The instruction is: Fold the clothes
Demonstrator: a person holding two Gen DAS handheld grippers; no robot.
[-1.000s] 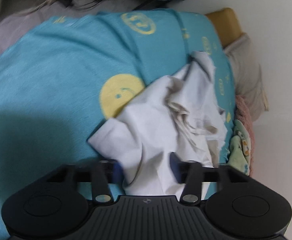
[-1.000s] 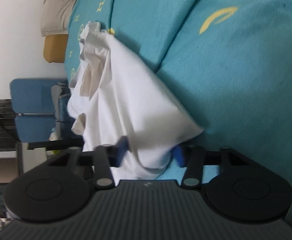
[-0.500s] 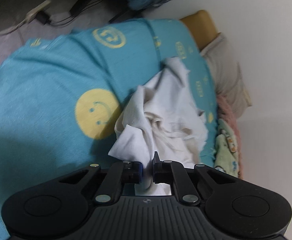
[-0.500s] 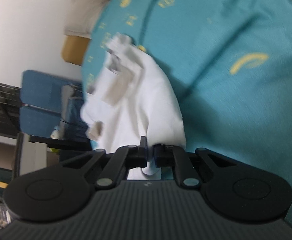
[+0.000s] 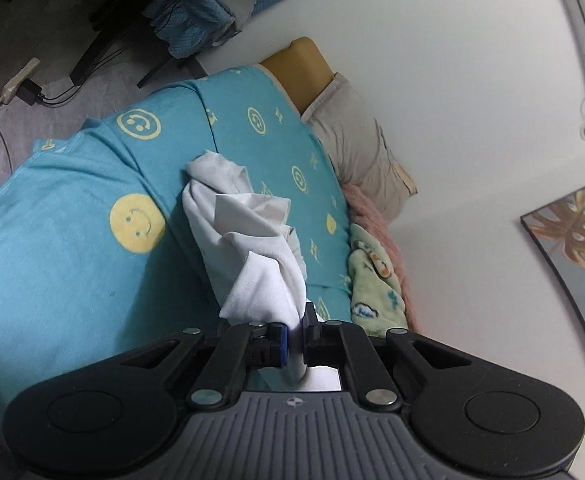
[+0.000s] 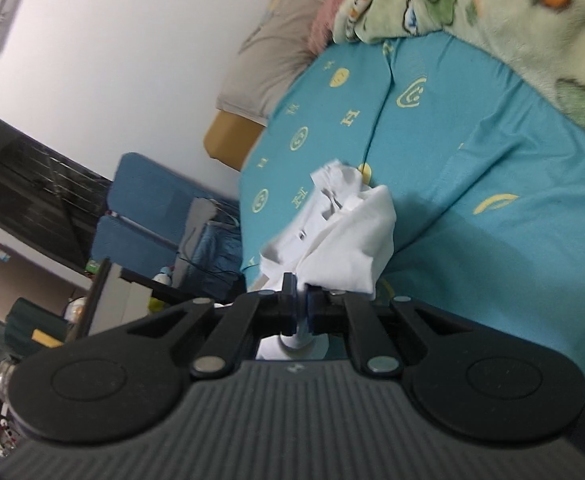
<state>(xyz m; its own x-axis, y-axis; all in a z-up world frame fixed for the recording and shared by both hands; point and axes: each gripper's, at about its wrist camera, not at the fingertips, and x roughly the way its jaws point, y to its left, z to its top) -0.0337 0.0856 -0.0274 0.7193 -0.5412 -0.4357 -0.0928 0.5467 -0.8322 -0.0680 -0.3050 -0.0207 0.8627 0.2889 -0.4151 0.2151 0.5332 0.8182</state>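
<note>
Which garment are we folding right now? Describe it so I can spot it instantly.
Start at the bed with the teal smiley-face sheet. Bunched across its middle lies a plain white shirt, one edge pinched in the left claw, another in the right claw. It is the only white, unpatterned cloth there.

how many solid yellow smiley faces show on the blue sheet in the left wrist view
2: a big one left of the white garment, and a small one to its right near the green blanket. The garment or folds may hide others.
</note>
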